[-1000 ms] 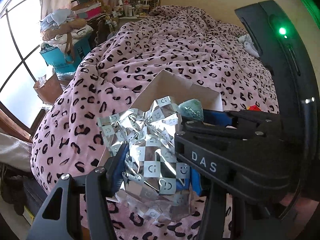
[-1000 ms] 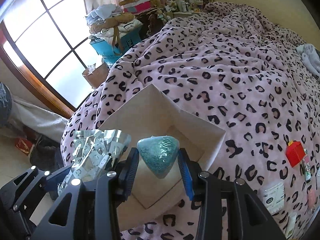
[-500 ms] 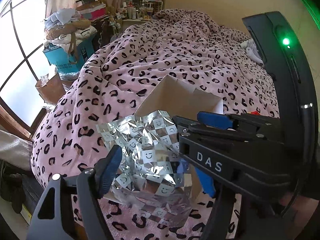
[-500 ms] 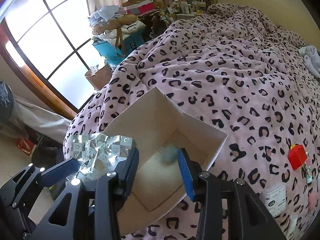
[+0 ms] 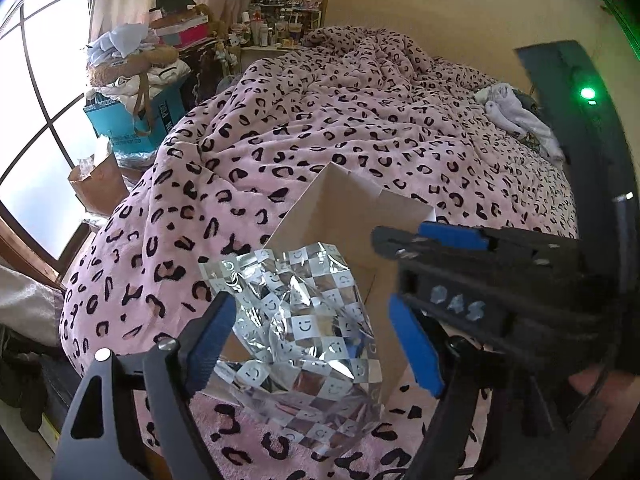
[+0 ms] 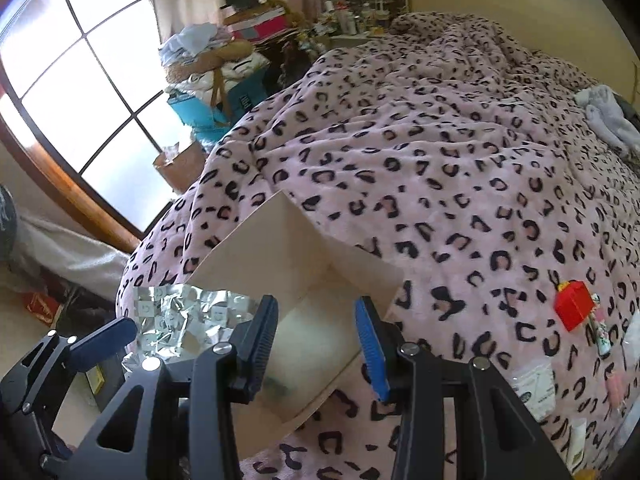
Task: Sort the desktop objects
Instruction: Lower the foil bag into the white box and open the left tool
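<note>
Both grippers, left gripper [image 5: 312,340] and right gripper [image 6: 318,344], gape empty; at lower centre, foil bag [image 5: 296,328] should drop squarely into box [image 6: 256,256].

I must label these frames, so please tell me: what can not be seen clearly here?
- Floor of the box: right wrist view, mostly covered by the right tool; a dark smudge there cannot be identified.
- Foil bag: left wrist view, contents hidden by foil.
- Small packets: right wrist view, cut by the edge, labels too small.
</note>
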A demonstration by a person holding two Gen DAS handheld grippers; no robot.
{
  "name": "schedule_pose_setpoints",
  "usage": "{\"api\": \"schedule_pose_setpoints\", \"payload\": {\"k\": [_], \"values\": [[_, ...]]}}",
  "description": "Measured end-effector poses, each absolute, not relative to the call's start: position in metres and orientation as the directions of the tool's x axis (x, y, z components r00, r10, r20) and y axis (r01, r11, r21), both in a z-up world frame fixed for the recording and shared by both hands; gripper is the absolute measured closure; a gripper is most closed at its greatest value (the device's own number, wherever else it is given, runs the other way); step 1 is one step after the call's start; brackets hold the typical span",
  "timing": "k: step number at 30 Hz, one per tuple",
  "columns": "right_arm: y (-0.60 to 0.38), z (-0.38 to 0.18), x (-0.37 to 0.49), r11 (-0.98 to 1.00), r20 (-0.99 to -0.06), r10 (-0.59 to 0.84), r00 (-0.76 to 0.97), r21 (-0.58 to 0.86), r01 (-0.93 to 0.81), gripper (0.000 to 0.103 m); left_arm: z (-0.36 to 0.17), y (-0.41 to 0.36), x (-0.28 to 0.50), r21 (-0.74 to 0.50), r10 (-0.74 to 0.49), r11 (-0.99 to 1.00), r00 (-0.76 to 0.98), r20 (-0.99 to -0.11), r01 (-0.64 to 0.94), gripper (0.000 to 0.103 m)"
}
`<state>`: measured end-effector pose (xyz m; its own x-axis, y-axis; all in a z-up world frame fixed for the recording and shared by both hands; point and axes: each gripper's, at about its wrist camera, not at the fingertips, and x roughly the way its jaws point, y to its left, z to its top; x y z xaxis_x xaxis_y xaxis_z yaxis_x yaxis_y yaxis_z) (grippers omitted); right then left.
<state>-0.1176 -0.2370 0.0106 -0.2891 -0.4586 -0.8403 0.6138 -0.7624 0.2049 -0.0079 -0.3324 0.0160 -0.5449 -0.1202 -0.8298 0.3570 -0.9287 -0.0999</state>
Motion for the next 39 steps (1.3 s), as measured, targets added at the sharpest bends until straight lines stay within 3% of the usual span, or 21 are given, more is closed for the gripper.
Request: {"api": "schedule_pose_setpoints", "payload": {"k": [10, 19, 39], "values": [[-0.203, 0.026, -0.108, -0.79, -0.826, -0.449, -0.341, 0.188, 0.584, 0.062, 0.03, -0.339, 0.027, -0.136, -0.108, -0.925, -0.589, -0.801, 0.354, 0.023], [-0.23, 0.019, -0.053, -0.684, -0.836, -0.482, -0.262, 0.172, 0.709, 0.062, 0.03, -0.376, 0.067, -0.125, -0.173, -0.886, -0.568, -0.804, 0.447, 0.023], [-0.239, 0.028, -0.019, -0.621, -0.822, -0.527, -0.214, 0.201, 0.757, 0.062, 0.024, -0.383, 0.082, -0.133, -0.175, -0.874, -0.557, -0.812, 0.468, 0.023]]}}
